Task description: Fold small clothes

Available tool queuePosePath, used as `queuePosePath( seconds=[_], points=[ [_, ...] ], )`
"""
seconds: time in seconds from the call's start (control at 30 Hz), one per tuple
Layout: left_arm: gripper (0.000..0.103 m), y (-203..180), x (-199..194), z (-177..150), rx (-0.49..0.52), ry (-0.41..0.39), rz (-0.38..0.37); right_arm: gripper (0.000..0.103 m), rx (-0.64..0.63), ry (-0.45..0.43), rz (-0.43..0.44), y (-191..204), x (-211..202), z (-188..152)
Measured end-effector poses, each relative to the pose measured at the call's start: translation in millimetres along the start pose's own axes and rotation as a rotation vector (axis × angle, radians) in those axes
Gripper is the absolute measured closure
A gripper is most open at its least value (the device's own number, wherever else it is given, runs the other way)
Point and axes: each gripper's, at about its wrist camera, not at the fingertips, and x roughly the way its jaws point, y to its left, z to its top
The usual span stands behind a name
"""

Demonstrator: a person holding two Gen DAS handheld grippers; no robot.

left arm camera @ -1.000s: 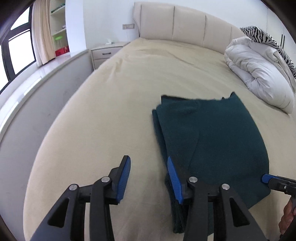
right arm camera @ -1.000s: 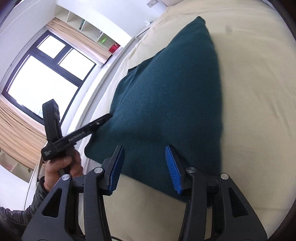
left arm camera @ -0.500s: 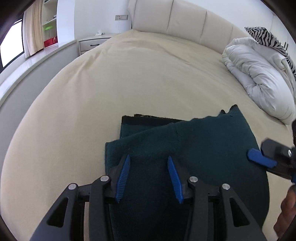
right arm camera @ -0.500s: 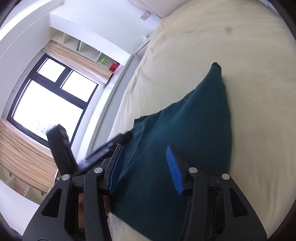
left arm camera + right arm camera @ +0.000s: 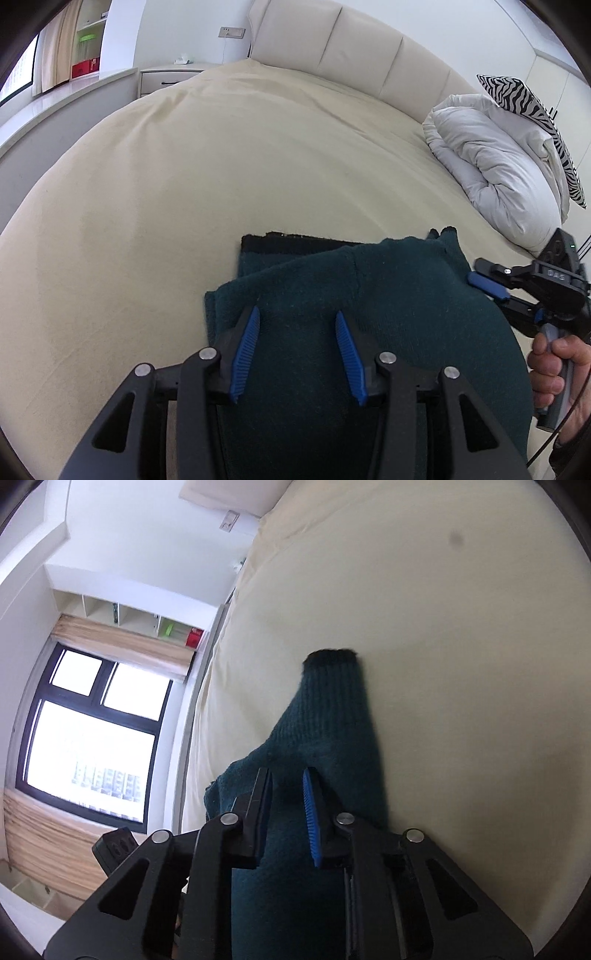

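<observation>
Now a dark teal knitted garment (image 5: 369, 325) lies partly folded on the near part of a cream bed (image 5: 221, 166), its black-edged hem toward the far side. Over its near left portion the left gripper (image 5: 297, 345) hangs with its fingers (image 5: 245, 347) moderately apart, cloth beneath and between them, the blue pads not pressing on it. At the garment's right edge the right gripper (image 5: 288, 805), held in a hand (image 5: 554, 369), is closing its fingers (image 5: 309, 812) with a raised fold of the knit between them. A rumpled white duvet (image 5: 495, 166) sits far right
</observation>
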Motion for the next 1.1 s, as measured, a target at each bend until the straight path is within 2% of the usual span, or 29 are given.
queuePosePath(
  seconds=[0.03,0.07,0.17,0.2,0.23,0.27,0.3,0.37,0.4,0.47,0.53,0.63,1.0,1.07,1.1],
  points=[
    [0.056,-1.2,-0.6,-1.0,0.007,-0.002,0.01,0.083,-0.016,-0.029,-0.032,5.6,-9.5,-0.3],
    [0.056,-2.9,-1.0,-1.7,0.013,-0.005,0.02,0.081,-0.062,-0.047,-0.03,18.4,-21.6,-4.1],
    [0.056,-5.4,-1.3,-2.6,0.022,-0.006,0.036,0.081,-0.188,-0.017,0.143,59.8,-44.9,-28.5],
    [0.056,-5.8,-1.4,-2.7,0.023,-0.007,0.038,0.075,-0.248,0.02,0.193,75.7,-48.3,-43.3],
    [0.056,-6.6,-1.6,-2.9,0.026,-0.007,0.042,0.068,-0.293,0.059,0.223,86.5,-48.0,-56.9],
    [0.056,-7.7,-1.7,-3.1,0.031,-0.008,0.048,0.043,-0.335,0.115,0.23,94.8,-42.2,-77.1],
    [0.056,-8.3,-1.9,-3.7,0.034,-0.009,0.053,0.03,-0.353,0.149,0.214,96.3,-35.2,-90.9],
    [0.056,-9.9,-1.9,-4.8,0.044,-0.012,0.062,0.032,-0.381,0.233,0.148,88.7,-12.3,-119.7],
    [0.056,-10.2,-2.2,-5.3,0.046,-0.013,0.064,0.032,-0.383,0.238,0.14,83.2,-6.7,-128.7],
    [0.056,-9.0,-2.0,-5.2,0.047,-0.013,0.063,0.032,-0.381,0.223,0.153,72.2,-12.8,-151.7],
    [0.056,-9.5,-2.1,-5.8,0.048,-0.014,0.064,0.032,-0.372,0.214,0.152,67.9,-17.0,-159.7],
    [0.056,-9.3,-1.8,-5.4,0.049,-0.014,0.066,0.033,-0.338,0.194,0.163,55.4,-44.0,-175.0],
    [0.055,-10.2,-1.2,-4.2,0.054,-0.016,0.073,0.034,-0.226,0.075,0.178,17.2,-93.4,-200.7],
    [0.056,-9.8,-2.5,-3.0,0.048,-0.012,0.071,0.032,-0.213,0.048,0.146,14.0,-102.5,-202.0],
    [0.056,-9.6,-4.2,-2.1,0.042,-0.004,0.069,0.03,-0.205,0.033,0.081,12.1,-108.1,-201.5]
  ],
)
